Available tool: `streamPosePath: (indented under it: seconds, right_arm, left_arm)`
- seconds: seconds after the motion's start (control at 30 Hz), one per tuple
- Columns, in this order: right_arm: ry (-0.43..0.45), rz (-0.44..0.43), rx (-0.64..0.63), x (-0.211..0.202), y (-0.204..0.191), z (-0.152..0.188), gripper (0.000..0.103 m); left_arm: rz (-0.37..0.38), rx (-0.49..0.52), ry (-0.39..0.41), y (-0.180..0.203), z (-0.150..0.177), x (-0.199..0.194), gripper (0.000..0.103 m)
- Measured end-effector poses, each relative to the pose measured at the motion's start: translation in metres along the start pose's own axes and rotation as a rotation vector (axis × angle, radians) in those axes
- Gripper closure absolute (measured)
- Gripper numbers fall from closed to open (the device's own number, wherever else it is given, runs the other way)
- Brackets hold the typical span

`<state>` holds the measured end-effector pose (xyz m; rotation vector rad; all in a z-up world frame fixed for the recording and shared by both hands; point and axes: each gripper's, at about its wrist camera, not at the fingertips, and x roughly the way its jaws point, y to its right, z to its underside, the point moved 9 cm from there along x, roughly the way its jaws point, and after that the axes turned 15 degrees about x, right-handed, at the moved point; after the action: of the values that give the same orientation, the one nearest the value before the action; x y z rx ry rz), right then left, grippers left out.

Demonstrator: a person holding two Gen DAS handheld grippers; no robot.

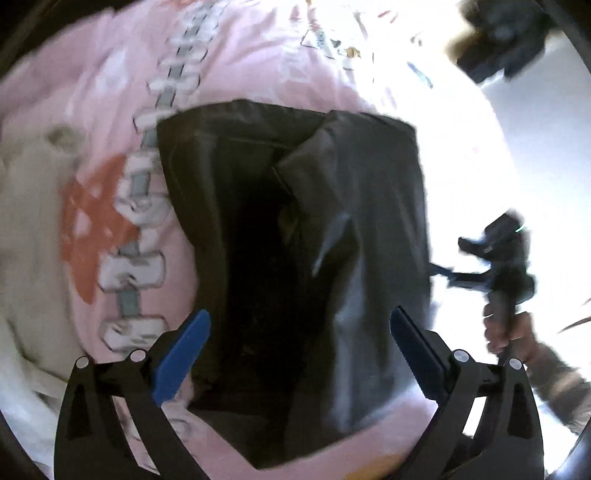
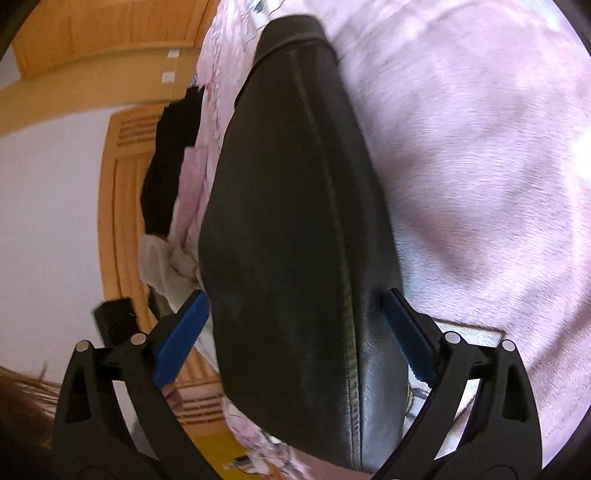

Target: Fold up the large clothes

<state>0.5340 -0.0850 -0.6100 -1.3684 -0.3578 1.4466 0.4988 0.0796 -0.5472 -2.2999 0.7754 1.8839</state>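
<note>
A black leather-like garment (image 1: 295,236) lies folded on a pink patterned bedspread (image 1: 110,92). My left gripper (image 1: 299,332) is open above the garment's near end, blue fingers spread to either side. In the right wrist view the same black garment (image 2: 295,206), with a stitched seam, fills the middle. My right gripper (image 2: 295,314) is open, its fingers straddling the garment's near end. The right gripper and the hand holding it also show in the left wrist view (image 1: 443,275), at the garment's right edge.
A white cloth (image 1: 26,221) lies on the left of the bed. A dark bundle (image 1: 506,33) sits at the top right. In the right wrist view, wooden furniture (image 2: 122,206), dark clothes (image 2: 170,166) and a pale cloth (image 2: 162,266) lie beyond the bed's edge.
</note>
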Motion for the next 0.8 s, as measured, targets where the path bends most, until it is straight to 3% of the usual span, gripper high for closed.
streamPosePath:
  seconds: [0.03, 0.1, 0.13, 0.2, 0.27, 0.47, 0.57, 0.63, 0.67, 0.73, 0.8]
  right_arm:
    - [0.008, 0.016, -0.021, 0.002, -0.002, 0.000, 0.010]
    - [0.016, 0.025, -0.045, 0.004, -0.003, -0.001, 0.010]
    - [0.018, 0.028, -0.051, 0.006, -0.002, -0.003, 0.010]
    - [0.023, 0.030, -0.057, 0.008, 0.000, -0.005, 0.010]
    - [0.024, 0.039, -0.055, 0.009, 0.005, -0.007, 0.010]
    - [0.004, 0.081, -0.090, 0.025, 0.008, -0.003, 0.008]
    - [-0.018, 0.068, -0.116, 0.030, 0.004, -0.001, 0.006]
    - [-0.037, 0.054, -0.108, 0.030, 0.005, -0.003, 0.005]
    - [-0.048, 0.049, -0.103, 0.031, 0.007, -0.004, 0.005]
    - [-0.075, 0.027, -0.092, 0.035, 0.010, -0.007, 0.005]
    - [-0.086, 0.034, -0.099, 0.041, 0.011, -0.009, 0.005]
  left_arm:
    - [-0.059, 0.036, -0.016, 0.002, 0.000, 0.005, 0.008]
    - [-0.319, 0.151, -0.062, -0.001, 0.001, 0.017, 0.008]
    - [-0.343, 0.206, -0.090, 0.005, 0.004, 0.025, 0.008]
    - [-0.265, 0.227, -0.134, 0.018, 0.013, 0.042, 0.008]
    - [-0.292, 0.235, -0.130, 0.017, 0.016, 0.049, 0.007]
    - [-0.365, 0.120, -0.074, -0.015, 0.015, 0.061, 0.007]
    - [-0.336, 0.073, -0.094, -0.029, 0.018, 0.080, 0.006]
    - [-0.258, -0.038, -0.065, -0.042, 0.018, 0.088, 0.006]
    - [-0.212, -0.086, -0.048, -0.047, 0.018, 0.092, 0.007]
    - [-0.050, -0.219, -0.031, -0.054, 0.023, 0.108, 0.007]
    - [0.034, -0.280, -0.023, -0.053, 0.023, 0.118, 0.007]
